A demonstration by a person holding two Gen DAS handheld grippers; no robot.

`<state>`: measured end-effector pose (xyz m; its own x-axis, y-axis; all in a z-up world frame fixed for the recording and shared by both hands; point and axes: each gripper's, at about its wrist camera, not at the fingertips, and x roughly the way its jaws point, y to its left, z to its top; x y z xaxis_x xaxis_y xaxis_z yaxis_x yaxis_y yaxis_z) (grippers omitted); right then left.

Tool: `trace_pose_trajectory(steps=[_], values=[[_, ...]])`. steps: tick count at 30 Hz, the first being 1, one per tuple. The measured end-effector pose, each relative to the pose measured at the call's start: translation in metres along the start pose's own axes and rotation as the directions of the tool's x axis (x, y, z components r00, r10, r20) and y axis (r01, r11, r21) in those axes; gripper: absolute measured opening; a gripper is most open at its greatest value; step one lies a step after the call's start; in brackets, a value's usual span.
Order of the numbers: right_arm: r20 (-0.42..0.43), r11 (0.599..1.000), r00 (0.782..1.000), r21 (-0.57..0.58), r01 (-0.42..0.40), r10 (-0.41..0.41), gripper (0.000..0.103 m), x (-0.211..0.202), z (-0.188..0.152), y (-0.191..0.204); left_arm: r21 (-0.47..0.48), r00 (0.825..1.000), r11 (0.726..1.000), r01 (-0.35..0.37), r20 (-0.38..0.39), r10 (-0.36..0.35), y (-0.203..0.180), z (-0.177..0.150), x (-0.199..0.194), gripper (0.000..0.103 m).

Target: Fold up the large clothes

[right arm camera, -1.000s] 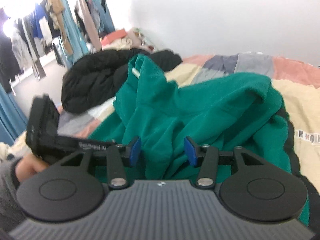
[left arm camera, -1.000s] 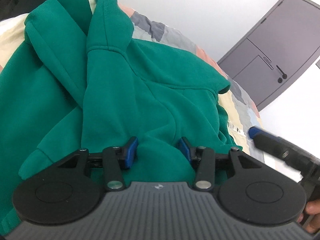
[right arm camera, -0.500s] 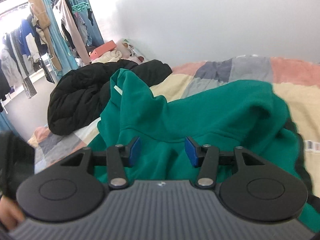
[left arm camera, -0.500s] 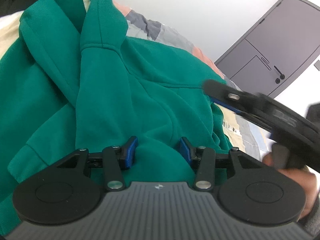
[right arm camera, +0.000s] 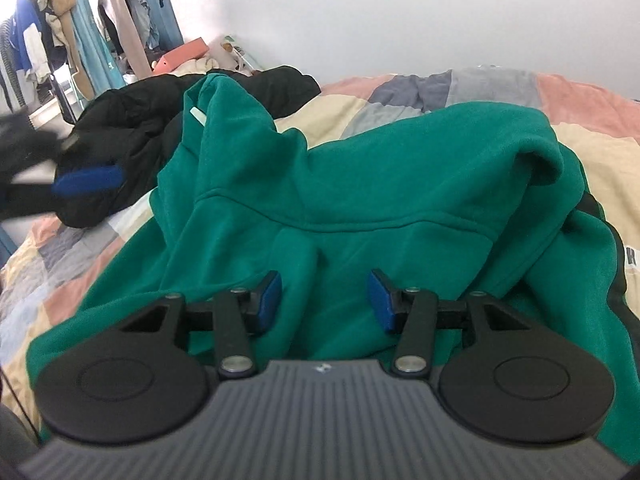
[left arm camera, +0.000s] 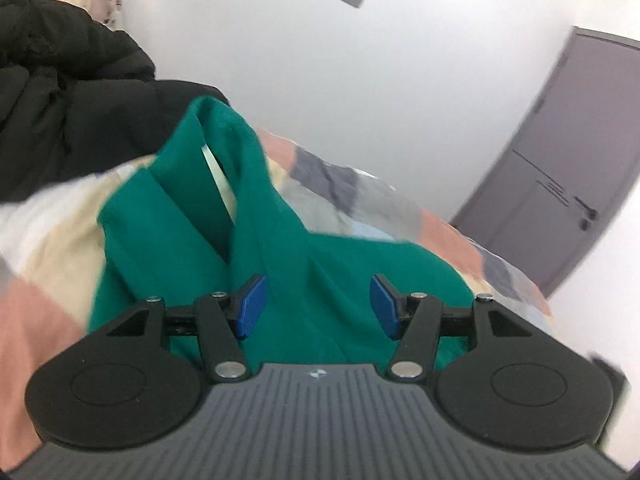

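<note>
A green hoodie (right arm camera: 380, 184) lies crumpled on the patchwork bedspread (right arm camera: 592, 148), its hood standing up at the back left. It also shows in the left wrist view (left arm camera: 280, 248). My left gripper (left arm camera: 318, 304) is open and empty, just above the hoodie's body. My right gripper (right arm camera: 324, 296) is open and empty over the hoodie's front near a fold. The left gripper also shows blurred at the left edge of the right wrist view (right arm camera: 80, 180), beside the hood.
A black jacket (right arm camera: 132, 120) is heaped on the bed behind the hood, also in the left wrist view (left arm camera: 60, 92). A clothes rack (right arm camera: 80, 20) stands at the far left. A grey door (left arm camera: 568, 184) is at the right. A white wall is behind the bed.
My left gripper has swung away from the hoodie's middle toward the hood side and tilted up. My right gripper has moved in lower over the hoodie. Both stayed open.
</note>
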<state>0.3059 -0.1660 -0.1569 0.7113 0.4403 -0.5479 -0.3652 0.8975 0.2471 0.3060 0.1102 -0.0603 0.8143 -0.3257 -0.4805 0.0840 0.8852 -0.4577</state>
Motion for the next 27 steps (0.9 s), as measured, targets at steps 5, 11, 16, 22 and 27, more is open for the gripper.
trace_pose_trajectory(steps=[5, 11, 16, 22, 27], values=[[0.015, 0.999, 1.000, -0.030, -0.017, 0.018, 0.050, 0.004, 0.000, -0.002, -0.075, 0.998, 0.995, -0.066, 0.012, 0.067, 0.019, 0.042, 0.057, 0.063], [0.031, 0.998, 0.998, -0.040, -0.049, 0.050, 0.050, 0.010, -0.001, -0.007, -0.087, 0.986, 0.983, -0.164, 0.028, 0.167, 0.021, 0.076, 0.122, 0.058], [0.040, 0.996, 0.996, -0.034, -0.084, 0.086, 0.050, 0.013, -0.003, -0.013, -0.065, 0.980, 0.978, -0.199, 0.007, 0.200, 0.017, 0.086, 0.137, 0.012], [0.042, 0.996, 0.995, 0.002, -0.092, 0.092, 0.050, 0.009, -0.003, -0.015, -0.182, 0.970, 0.961, -0.208, 0.086, 0.227, 0.056, 0.070, 0.085, 0.010], [0.045, 0.996, 0.995, -0.007, -0.084, 0.084, 0.050, 0.009, -0.003, -0.012, -0.235, 0.949, 0.925, -0.300, 0.027, 0.315, 0.093, 0.043, 0.081, 0.010]])
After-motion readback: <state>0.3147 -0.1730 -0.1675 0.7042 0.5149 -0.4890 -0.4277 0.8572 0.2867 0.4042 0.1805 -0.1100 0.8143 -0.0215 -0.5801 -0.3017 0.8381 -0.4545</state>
